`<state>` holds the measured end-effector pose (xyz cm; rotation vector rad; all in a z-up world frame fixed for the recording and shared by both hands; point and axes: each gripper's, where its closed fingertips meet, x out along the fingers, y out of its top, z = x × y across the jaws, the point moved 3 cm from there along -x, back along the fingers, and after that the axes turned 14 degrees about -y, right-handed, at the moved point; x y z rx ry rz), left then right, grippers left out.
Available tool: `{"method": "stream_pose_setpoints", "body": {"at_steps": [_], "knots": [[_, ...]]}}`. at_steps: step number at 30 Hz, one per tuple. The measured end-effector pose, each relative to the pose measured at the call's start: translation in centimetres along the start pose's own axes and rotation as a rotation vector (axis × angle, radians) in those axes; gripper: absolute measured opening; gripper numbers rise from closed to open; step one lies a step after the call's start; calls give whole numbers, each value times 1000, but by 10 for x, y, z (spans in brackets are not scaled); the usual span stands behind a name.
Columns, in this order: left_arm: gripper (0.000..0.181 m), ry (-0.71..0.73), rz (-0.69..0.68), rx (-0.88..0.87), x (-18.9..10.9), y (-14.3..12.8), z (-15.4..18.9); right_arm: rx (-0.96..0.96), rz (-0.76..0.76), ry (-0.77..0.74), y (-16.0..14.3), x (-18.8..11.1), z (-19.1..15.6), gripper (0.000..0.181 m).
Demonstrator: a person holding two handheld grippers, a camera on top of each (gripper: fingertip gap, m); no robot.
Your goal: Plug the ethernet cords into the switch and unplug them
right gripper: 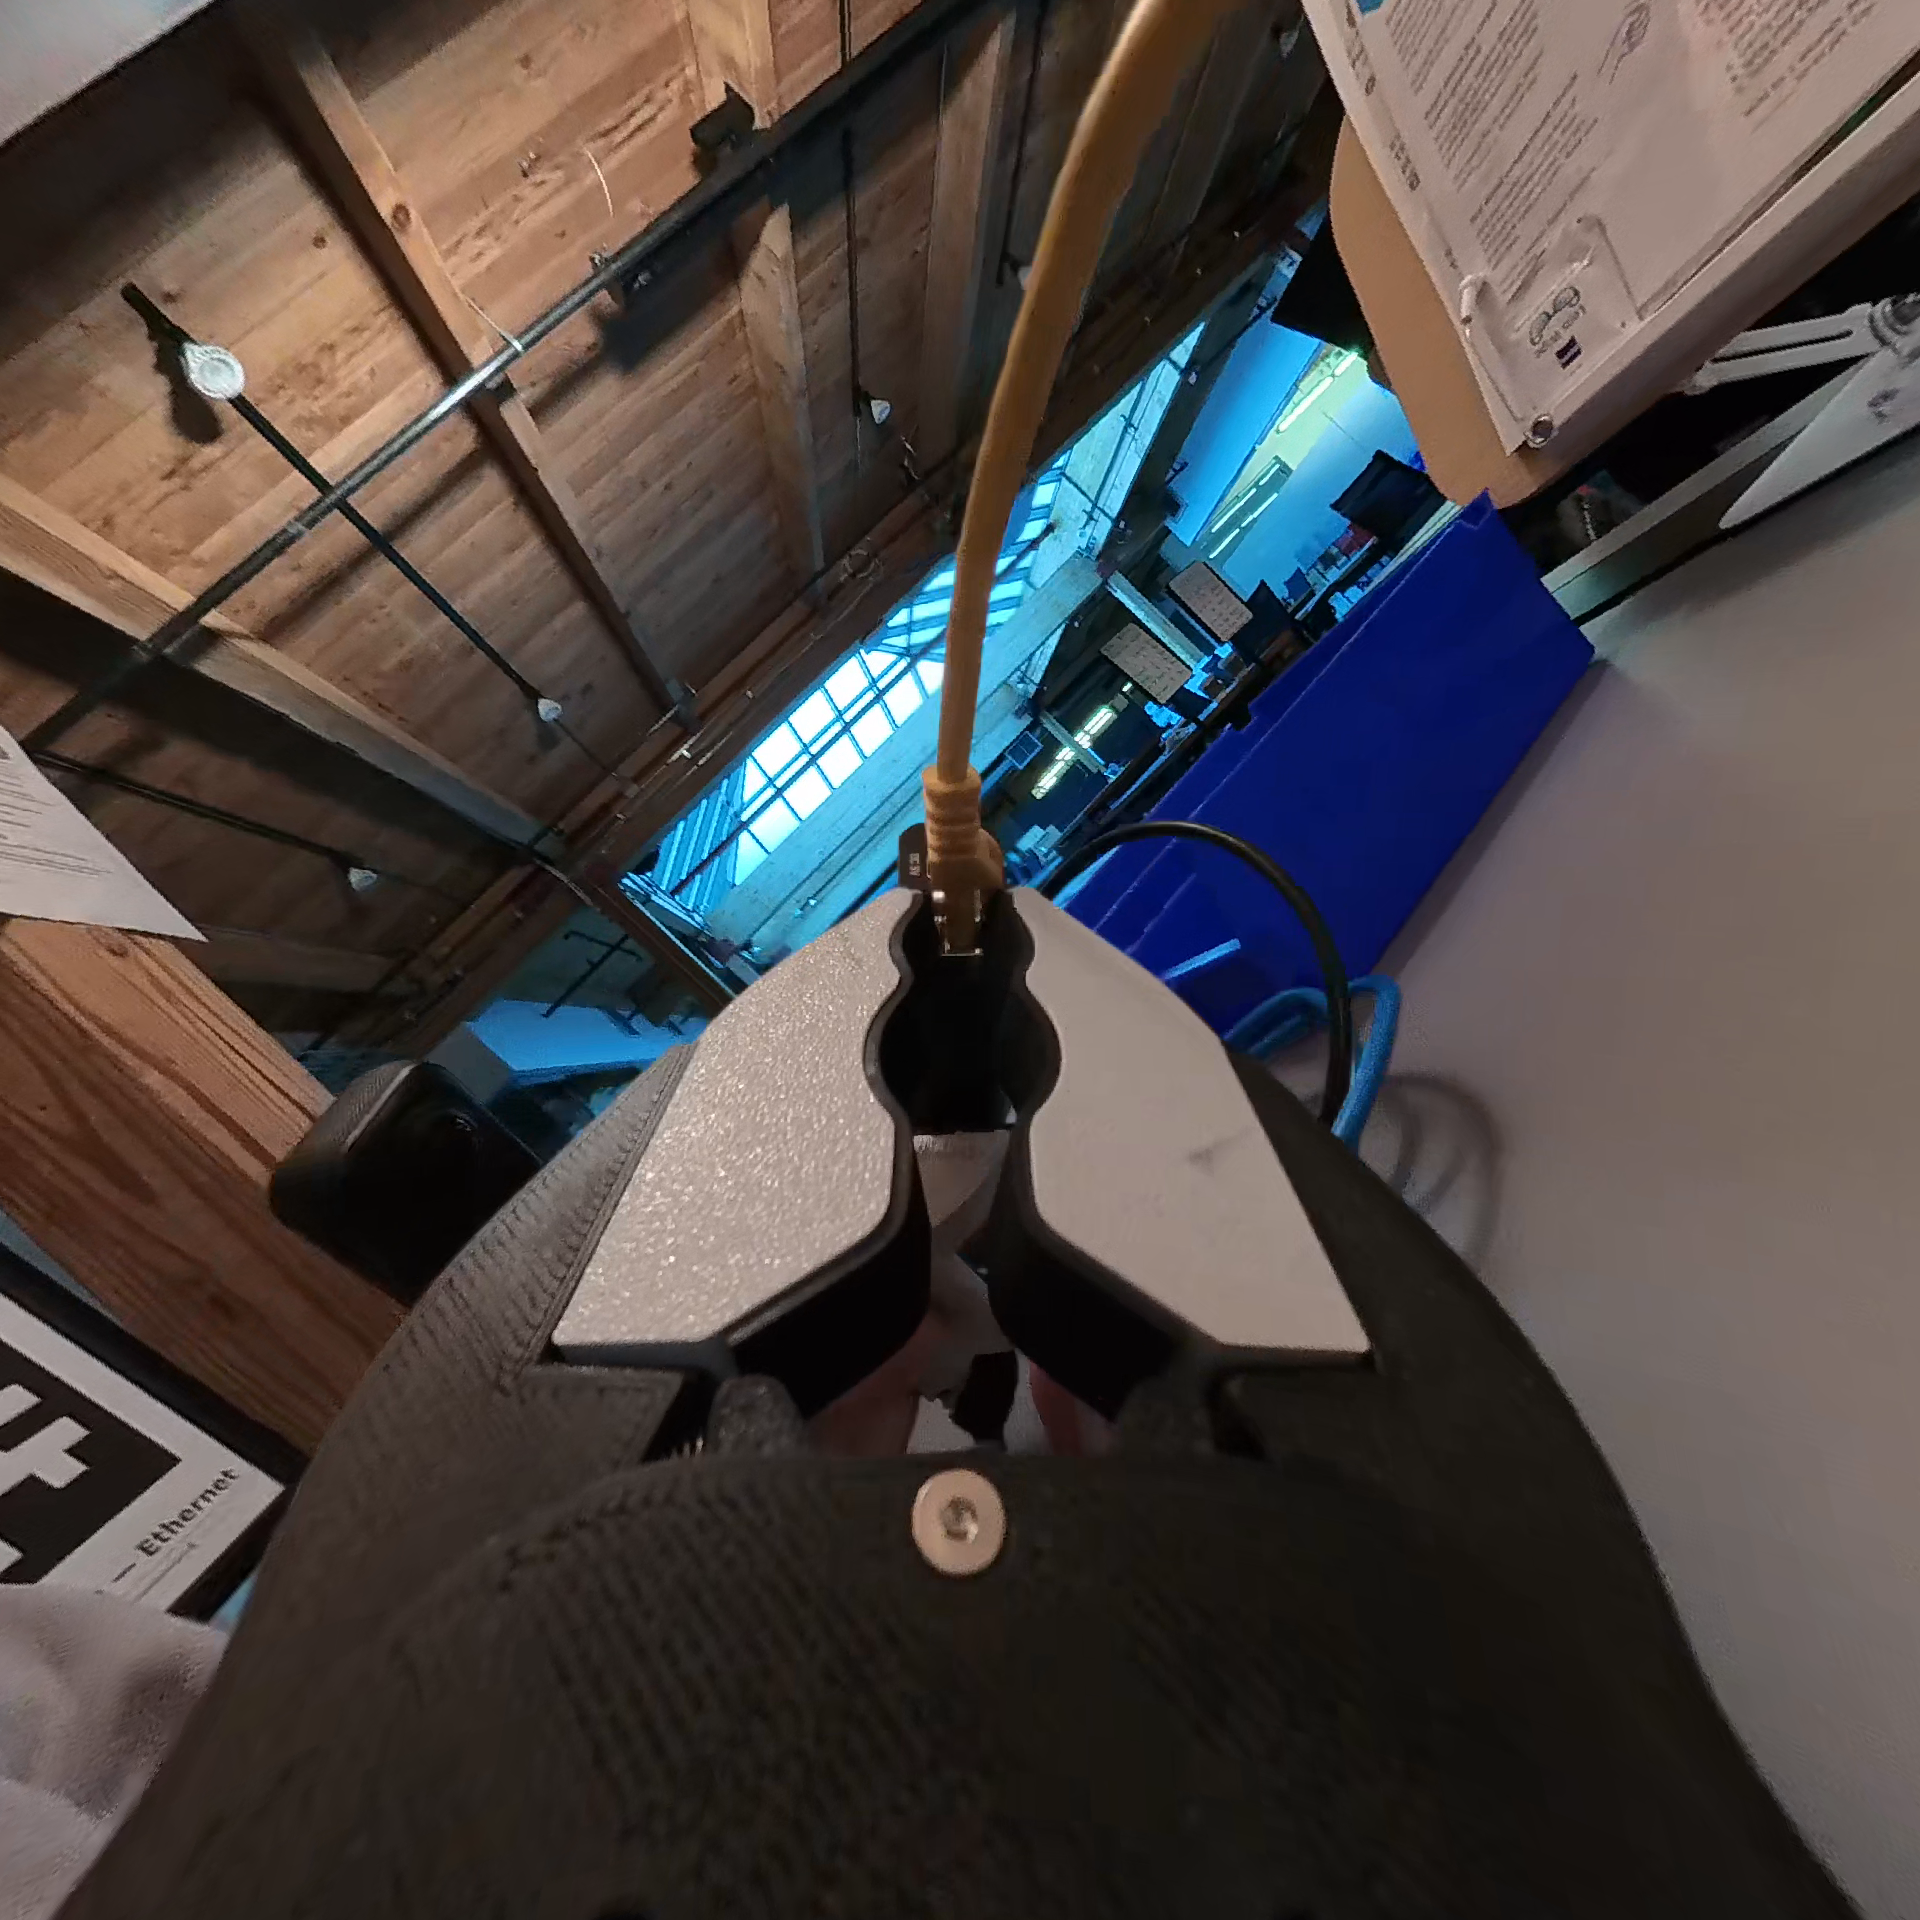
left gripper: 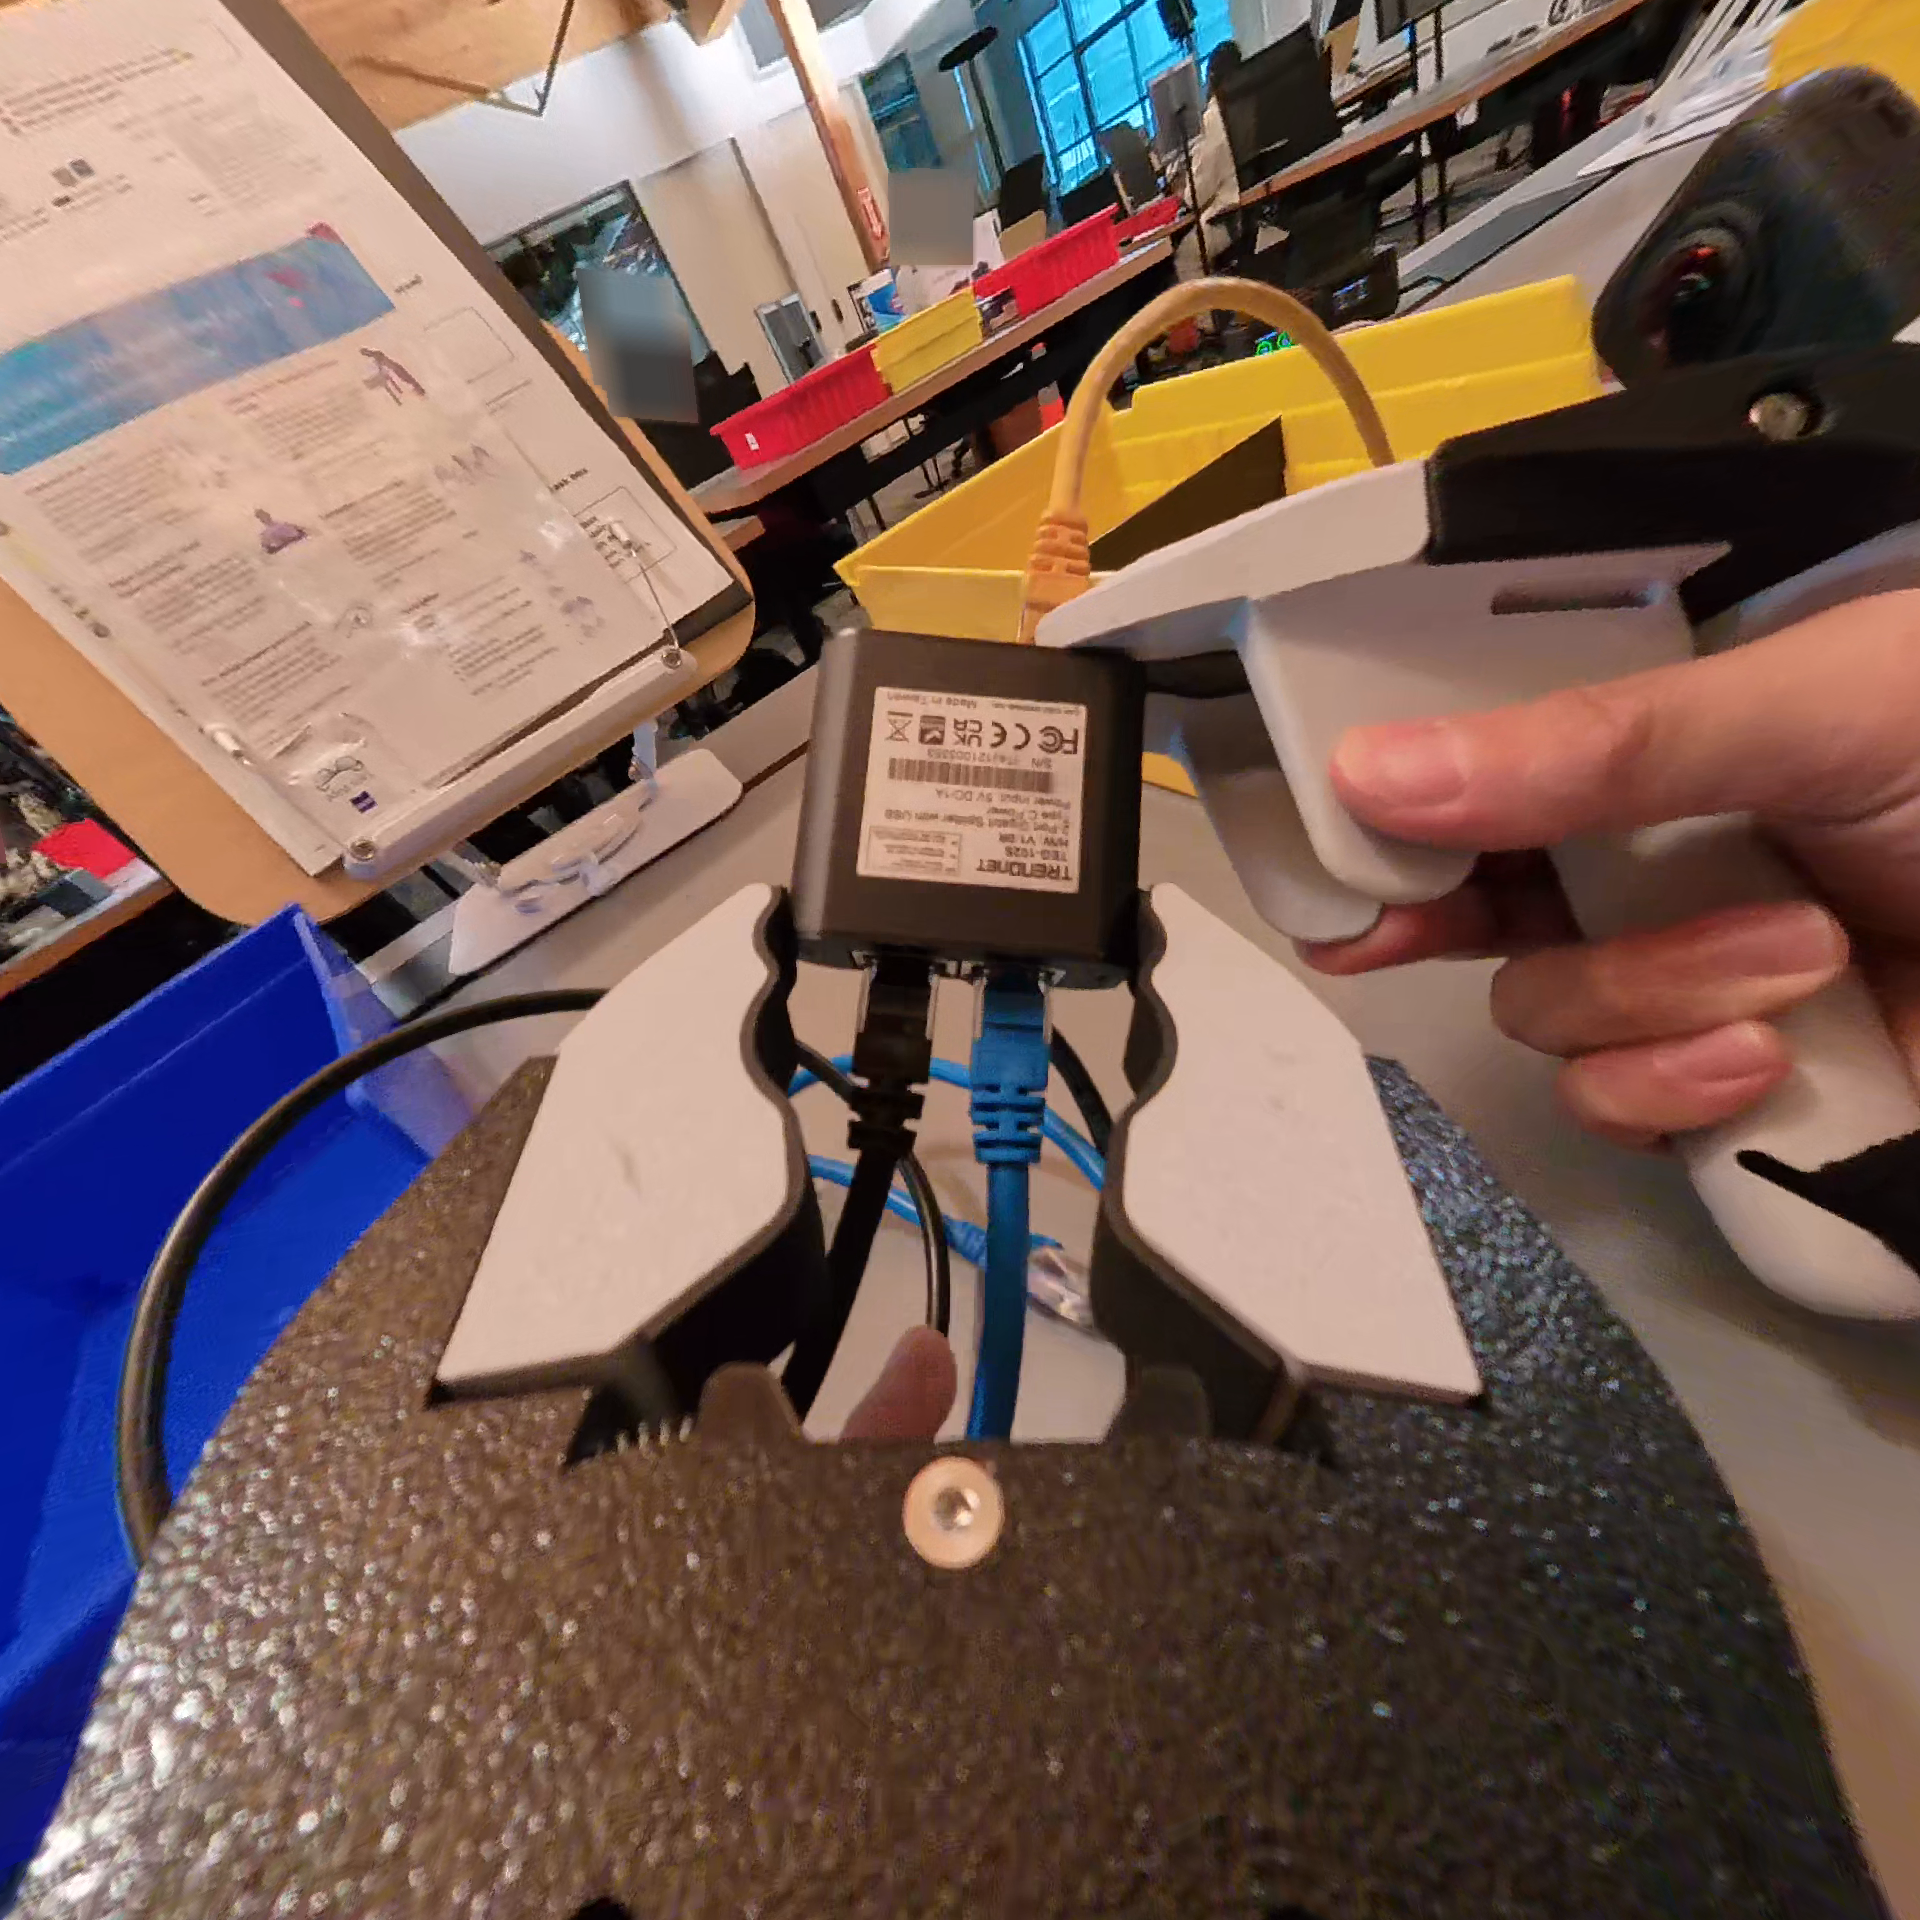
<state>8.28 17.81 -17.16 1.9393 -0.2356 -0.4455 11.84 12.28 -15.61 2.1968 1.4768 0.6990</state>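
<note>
Pale grey desk (left gripper: 1621,1475), smooth and matte. Resting on it: a blue bin (left gripper: 156,1195) at the left edge, a yellow bin (left gripper: 1455,364) farther back, the white base of a document stand (left gripper: 665,821), loose loops of blue cord (right gripper: 1361,1049) and black cord (left gripper: 208,1195).

The left wrist view looks forward, close over the switch (left gripper: 961,800), toward the room. The right wrist view tilts up at the ceiling. Both share the yellow cord (left gripper: 1070,488) (right gripper: 997,499) and blue bin (left gripper: 156,1195) (right gripper: 1382,769).
</note>
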Motion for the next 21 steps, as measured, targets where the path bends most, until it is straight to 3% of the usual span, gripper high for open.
{"method": "stream_pose_setpoints", "body": {"at_steps": [4, 6, 8, 11, 16, 19, 21], "knots": [[61, -92, 51, -207, 5, -8, 4, -43, -14, -56, -1, 0, 9, 11], [61, -80, 39, -184, 5, -11, 4, -56, -3, -70, 2, -1, 12, 11], [61, 15, 24, -140, -3, -15, -8, 10, 92, -95, 29, -11, 25, 10], [61, -8, 52, -247, -9, -12, -22, -108, 114, -98, 53, -23, 23, 10], [61, 10, 103, -270, -23, -4, -46, -431, -71, -100, 79, -32, -13, 10], [61, -12, 100, -298, -26, -8, -51, -647, -151, -216, 107, -48, -6, 10], [61, -19, 101, -307, -26, -10, -53, -673, -266, -285, 121, -51, 10, 10]]}}
